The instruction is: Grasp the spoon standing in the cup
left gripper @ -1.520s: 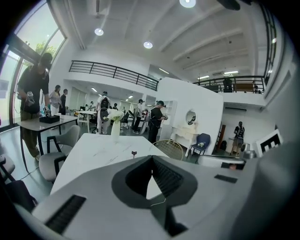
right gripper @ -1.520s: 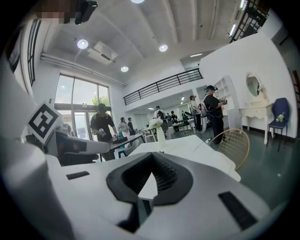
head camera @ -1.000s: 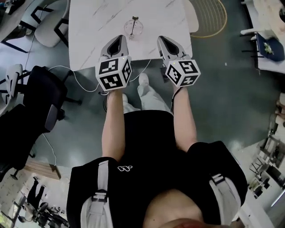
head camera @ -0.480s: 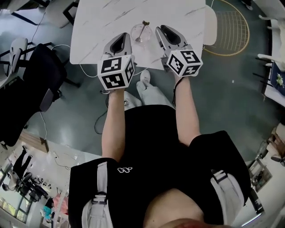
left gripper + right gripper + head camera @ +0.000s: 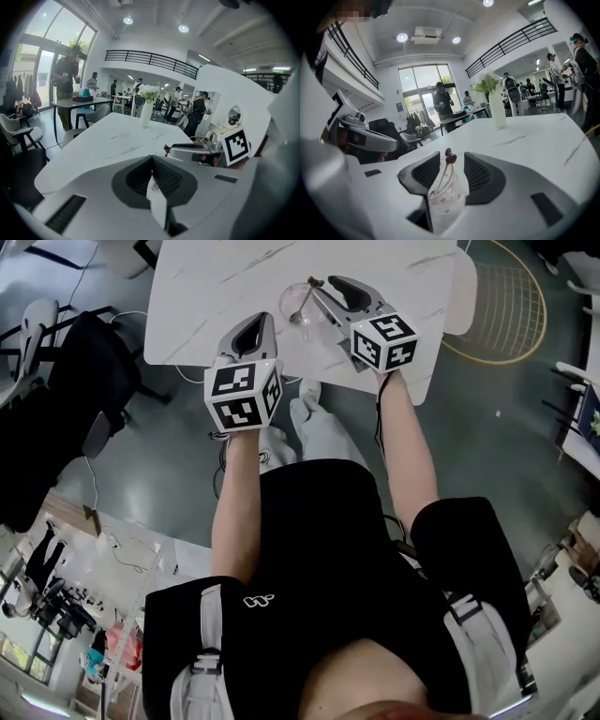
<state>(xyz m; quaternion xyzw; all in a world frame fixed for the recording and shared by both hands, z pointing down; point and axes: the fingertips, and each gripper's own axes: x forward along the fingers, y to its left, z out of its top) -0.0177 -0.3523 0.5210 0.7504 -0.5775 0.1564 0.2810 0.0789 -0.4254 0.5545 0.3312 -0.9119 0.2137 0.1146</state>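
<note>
One spoon is seen leaning in one clear cup, set near the front edge of the table. The cup is flanked by the parted jaws of the right gripper, nothing clasped. The left gripper, clenched and empty, is held at that edge, with open tabletop beyond.

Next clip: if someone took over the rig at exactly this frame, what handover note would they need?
Left gripper: shut, empty, by the near edge of the table.
Right gripper: open, with the clear cup and the top of the spoon lined up between its jaws, nothing gripped.
Done: approach.
Left: close on the spoon handle.
</note>
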